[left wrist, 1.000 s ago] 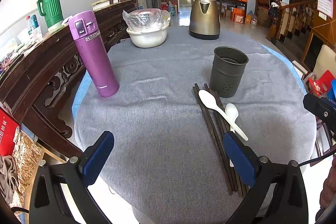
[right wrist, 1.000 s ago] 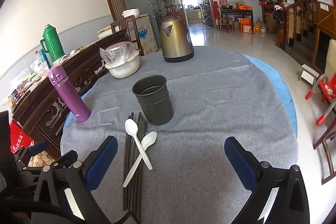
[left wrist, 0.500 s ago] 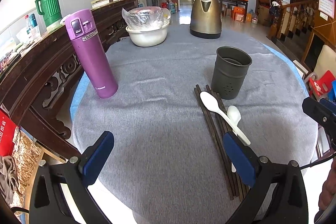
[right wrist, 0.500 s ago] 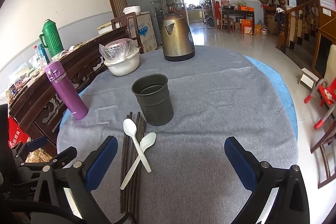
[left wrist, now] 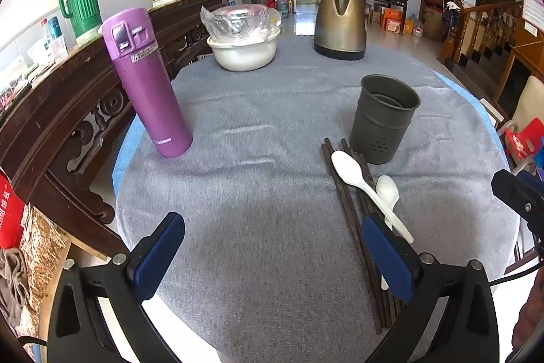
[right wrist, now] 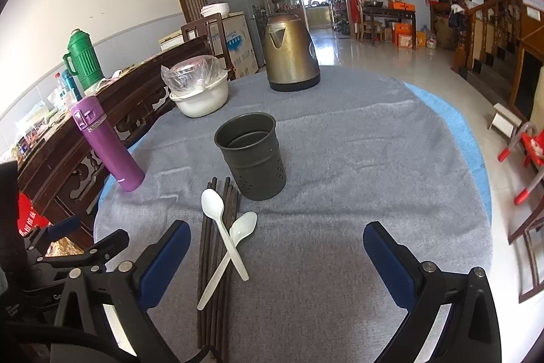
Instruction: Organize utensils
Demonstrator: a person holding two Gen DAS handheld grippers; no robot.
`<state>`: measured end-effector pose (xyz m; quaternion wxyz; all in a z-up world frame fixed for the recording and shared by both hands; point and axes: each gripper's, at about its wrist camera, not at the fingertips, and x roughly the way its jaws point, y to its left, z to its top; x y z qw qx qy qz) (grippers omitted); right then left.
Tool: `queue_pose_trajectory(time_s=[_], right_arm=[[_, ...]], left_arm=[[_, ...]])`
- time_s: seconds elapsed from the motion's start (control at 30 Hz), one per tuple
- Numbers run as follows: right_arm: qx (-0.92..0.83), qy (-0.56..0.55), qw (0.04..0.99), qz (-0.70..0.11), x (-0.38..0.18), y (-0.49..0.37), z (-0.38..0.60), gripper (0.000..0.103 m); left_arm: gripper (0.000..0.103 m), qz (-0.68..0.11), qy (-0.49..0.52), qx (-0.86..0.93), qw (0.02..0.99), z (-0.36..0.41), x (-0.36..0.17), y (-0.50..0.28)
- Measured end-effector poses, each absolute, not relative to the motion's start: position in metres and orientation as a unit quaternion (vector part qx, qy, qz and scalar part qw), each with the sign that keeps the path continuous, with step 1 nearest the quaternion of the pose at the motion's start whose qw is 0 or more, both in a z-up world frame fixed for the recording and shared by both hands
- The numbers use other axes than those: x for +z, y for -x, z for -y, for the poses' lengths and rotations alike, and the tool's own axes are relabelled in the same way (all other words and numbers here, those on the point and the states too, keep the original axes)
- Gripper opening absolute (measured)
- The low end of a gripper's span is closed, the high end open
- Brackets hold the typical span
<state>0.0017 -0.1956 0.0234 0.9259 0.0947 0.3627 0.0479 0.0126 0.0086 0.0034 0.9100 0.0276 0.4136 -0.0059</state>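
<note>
A dark grey utensil holder (left wrist: pixel 383 118) (right wrist: pixel 251 155) stands upright and empty on the grey tablecloth. In front of it lie several dark brown chopsticks (left wrist: pixel 346 216) (right wrist: pixel 212 261), side by side. Two white plastic spoons (left wrist: pixel 360 179) (right wrist: pixel 221 230) lie crossed on top of them. My left gripper (left wrist: pixel 272 247) is open and empty, low over the cloth left of the chopsticks, its right finger over their near ends. My right gripper (right wrist: pixel 275 257) is open and empty, near the table's front edge, with the spoons just inside its left finger.
A purple thermos (left wrist: pixel 146 84) (right wrist: pixel 105 145) stands at the left. A white bowl covered with plastic (left wrist: pixel 243 39) (right wrist: pixel 199 91) and a bronze kettle (left wrist: pixel 340 19) (right wrist: pixel 290 53) stand at the back. A carved wooden bench (left wrist: pixel 68 111) runs along the left.
Both grippers have moved slightly forward over the table, so the holder, spoons and chopsticks appear a little nearer. Both stay open and empty. Nothing on the table has moved.
</note>
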Motion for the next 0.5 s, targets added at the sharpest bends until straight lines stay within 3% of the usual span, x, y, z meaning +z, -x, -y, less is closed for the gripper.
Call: queue_pose_trajectory(time_s=[0.27, 0.5], right_arm=[[0.068, -0.141, 0.91, -0.384, 0.009, -0.026, 0.193, 0.101], [0.093, -0.233, 0.868, -0.428, -0.02, -0.067, 0.2, 0.082]], left_arm=[[0.103, -0.438, -0.004, 0.004, 0.899, -0.025, -0.01, -0.031], [0.101, -0.462, 0.039, 0.001, 0.886, -0.037, -0.019, -0.061]])
